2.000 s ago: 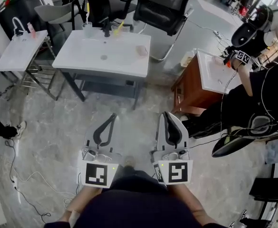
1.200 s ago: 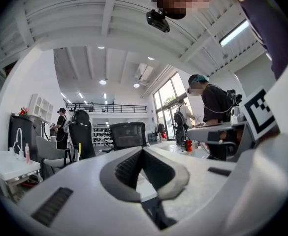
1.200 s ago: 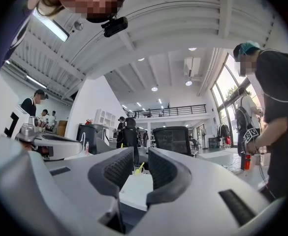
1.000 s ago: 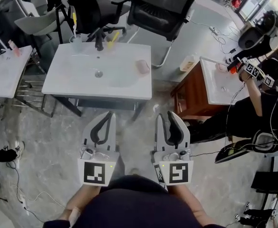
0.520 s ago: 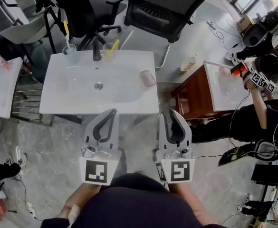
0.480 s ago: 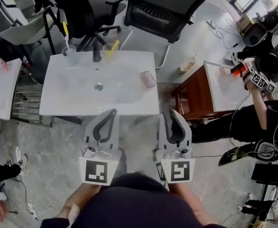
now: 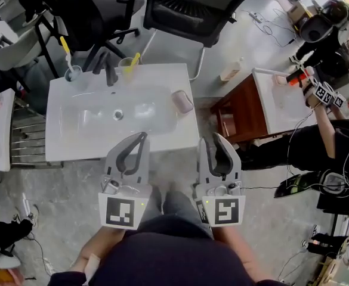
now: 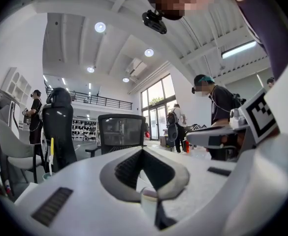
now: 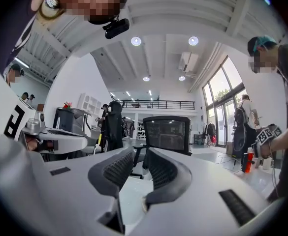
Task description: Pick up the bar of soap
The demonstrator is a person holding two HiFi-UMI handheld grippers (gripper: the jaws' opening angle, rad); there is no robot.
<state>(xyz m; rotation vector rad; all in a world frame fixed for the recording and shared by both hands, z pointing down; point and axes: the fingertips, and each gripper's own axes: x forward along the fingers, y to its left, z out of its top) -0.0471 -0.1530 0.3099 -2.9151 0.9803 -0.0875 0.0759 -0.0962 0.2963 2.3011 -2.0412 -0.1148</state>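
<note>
Left gripper (image 7: 141,136): jaws closed tip to tip, enclosing a teardrop-shaped gap with nothing in it. The left gripper view (image 8: 143,150) confirms that the pads meet at the far end. A pale patch low in that gap is too blurred to identify.

Right gripper (image 7: 212,139): jaws narrowly apart, with nothing between them. The right gripper view (image 9: 140,154) shows the ribbed pads separated by a slim gap.

Both grippers are held side by side at the near edge of a white washstand surface (image 7: 73,142), touching nothing on it.

The bar of soap (image 7: 182,100), pinkish, lies flat on the right rim of that surface, just beside the basin (image 7: 144,109). It is at 11 o'clock from the right gripper and 1 o'clock from the left, clear of both. Neither gripper view shows it, since each gripper's own body blocks the lower field.

At 12 o'clock on the surface stands a dark faucet (image 7: 110,76), flanked by two cups (image 7: 73,74), each holding what appears to be a yellow toothbrush. Detail there is small.

Beyond the surface is a black office chair (image 7: 192,5), its top cut off by the frame. At 2 o'clock stands a wooden cabinet (image 7: 237,115). Past it is a second person (image 7: 335,142), partly out of frame.
</note>
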